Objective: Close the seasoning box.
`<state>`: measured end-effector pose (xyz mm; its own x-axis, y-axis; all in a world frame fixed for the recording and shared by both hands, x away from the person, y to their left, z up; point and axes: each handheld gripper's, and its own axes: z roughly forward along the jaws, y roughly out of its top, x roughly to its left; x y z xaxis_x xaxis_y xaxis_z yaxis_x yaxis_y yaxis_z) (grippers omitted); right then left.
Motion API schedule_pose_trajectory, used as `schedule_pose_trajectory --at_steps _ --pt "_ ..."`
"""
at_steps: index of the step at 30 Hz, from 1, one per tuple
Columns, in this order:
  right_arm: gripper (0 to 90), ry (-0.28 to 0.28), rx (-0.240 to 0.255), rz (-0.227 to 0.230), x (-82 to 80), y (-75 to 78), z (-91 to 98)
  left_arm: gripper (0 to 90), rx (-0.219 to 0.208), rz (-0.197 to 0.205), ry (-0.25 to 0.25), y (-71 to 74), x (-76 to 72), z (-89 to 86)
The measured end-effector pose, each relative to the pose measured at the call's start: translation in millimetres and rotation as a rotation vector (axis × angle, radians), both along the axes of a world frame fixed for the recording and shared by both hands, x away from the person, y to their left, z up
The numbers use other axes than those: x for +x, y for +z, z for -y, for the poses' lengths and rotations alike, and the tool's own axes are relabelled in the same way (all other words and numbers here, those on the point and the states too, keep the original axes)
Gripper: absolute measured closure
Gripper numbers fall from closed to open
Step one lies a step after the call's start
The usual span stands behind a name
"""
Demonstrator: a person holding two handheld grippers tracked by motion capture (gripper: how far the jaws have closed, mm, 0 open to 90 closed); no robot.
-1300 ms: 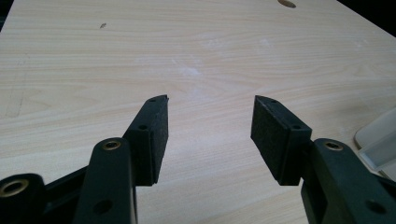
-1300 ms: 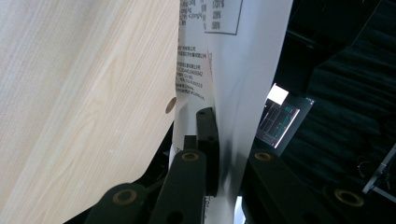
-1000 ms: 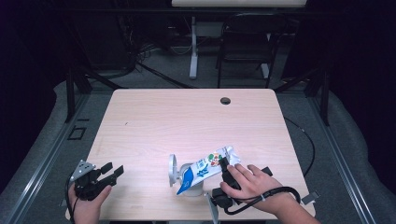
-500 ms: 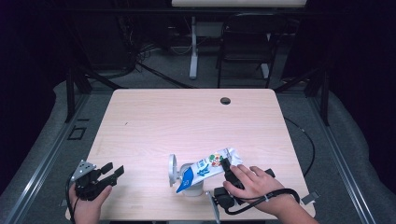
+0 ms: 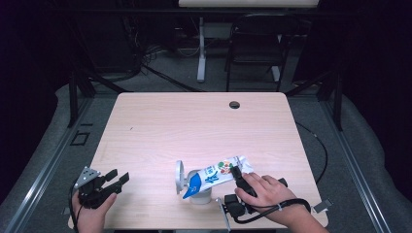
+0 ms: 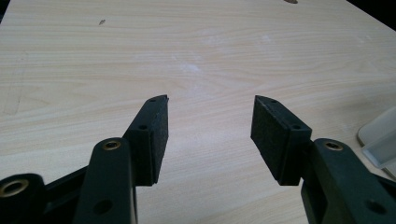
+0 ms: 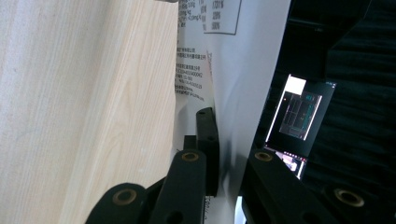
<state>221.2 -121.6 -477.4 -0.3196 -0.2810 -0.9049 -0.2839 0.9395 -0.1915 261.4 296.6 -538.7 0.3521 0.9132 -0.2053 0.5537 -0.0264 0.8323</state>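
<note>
Right tool (image 5: pixel 236 174) is clamped tight on the end of a white snack pouch (image 5: pixel 216 174), jaws pinching the printed film between them, the hand wrapped over the top. Just ahead of that tool's tips, the pouch slants down with its blue end over a small white cup (image 5: pixel 200 196), a round white lid (image 5: pixel 180 174) standing up just beyond. Well off to that tool's left, the left tool (image 5: pixel 119 178) sits low over the bare counter (image 5: pixel 194 126), jaws spread wide, nothing between them.
</note>
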Motion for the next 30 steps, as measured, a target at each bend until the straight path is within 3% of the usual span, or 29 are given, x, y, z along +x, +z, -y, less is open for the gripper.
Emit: schedule_pose_trajectory --at_steps 11,14,24,27,30 --pt "88.6 -0.011 0.022 -0.005 -1.0 0.8 0.6 47.1 0.003 -0.002 0.0 -0.2 -0.2 -0.2" --pt "88.6 -0.019 0.002 0.008 -2.7 3.7 -0.5 47.1 0.002 -0.002 -0.001 -0.2 -0.1 -0.3" --pt "88.7 -0.014 0.029 0.003 -4.2 5.9 -1.3 47.1 0.001 -0.002 0.0 -0.5 -0.2 -0.5" --pt "88.7 -0.009 0.057 -0.015 -3.2 5.0 0.2 47.1 0.0 -0.002 0.002 -0.9 -0.1 0.0" --pt "88.7 -0.014 0.05 -0.014 -4.0 5.5 1.1 47.1 0.001 -0.003 -0.001 -0.7 -0.1 -0.5"
